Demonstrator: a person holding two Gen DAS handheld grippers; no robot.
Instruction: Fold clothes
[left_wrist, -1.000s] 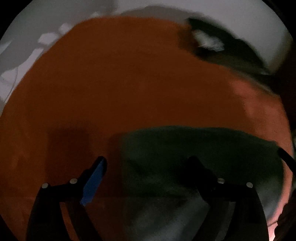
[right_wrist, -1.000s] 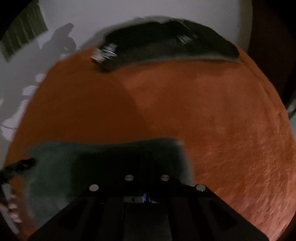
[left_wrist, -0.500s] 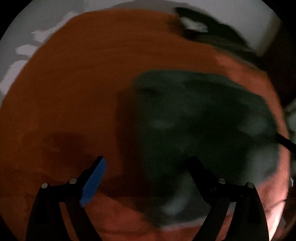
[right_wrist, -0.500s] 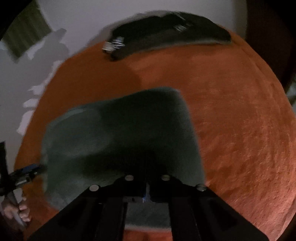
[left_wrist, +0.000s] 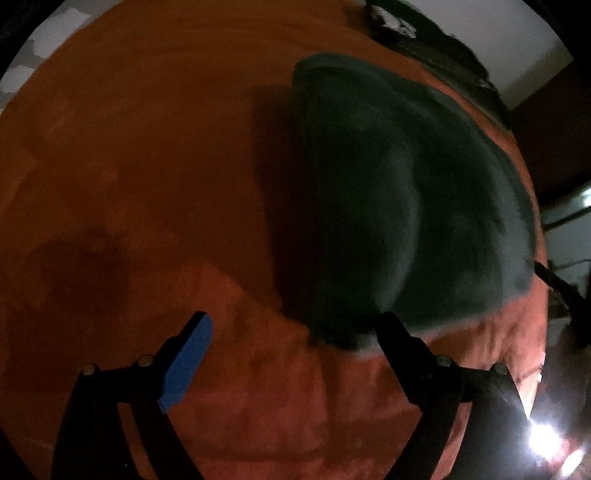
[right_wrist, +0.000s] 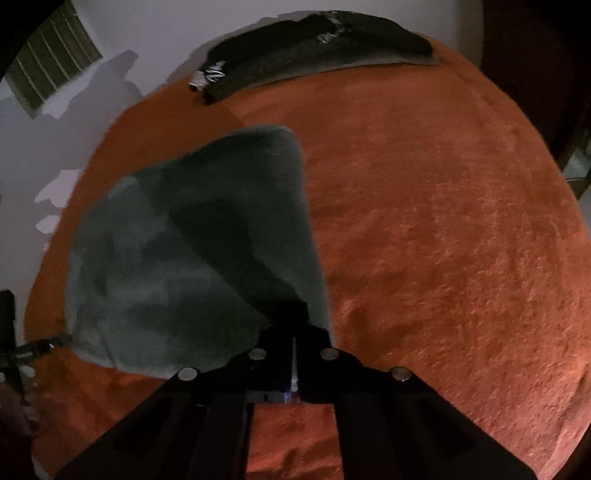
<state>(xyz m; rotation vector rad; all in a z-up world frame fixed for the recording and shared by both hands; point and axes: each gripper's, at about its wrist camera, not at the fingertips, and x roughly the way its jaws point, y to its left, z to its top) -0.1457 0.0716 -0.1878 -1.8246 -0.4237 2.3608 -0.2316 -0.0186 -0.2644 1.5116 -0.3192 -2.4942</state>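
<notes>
Grey garment (right_wrist: 192, 258) on orange blanket (right_wrist: 443, 240), right claw (right_wrist: 293, 317) pinching its corner

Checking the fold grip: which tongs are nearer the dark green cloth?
Right. The right tongs are shut on the dark green cloth at its near corner; the left tongs stand open beside its edge, not gripping.

Unclear items, as I find them. My right gripper (right_wrist: 291, 325): fingertips pressed together over the near edge of the grey cloth (right_wrist: 192, 251); whether cloth is pinched between them, hidden by the fingers. Cloth's near left corner: behind my left gripper's right finger (left_wrist: 402, 347). Cloth surface: smeared, folds unreadable. Dark pile (right_wrist: 314, 48) at the far edge of the orange cover (right_wrist: 443, 229): too dim to identify. Bright glare (left_wrist: 546, 439), lower right: washed out.
</notes>
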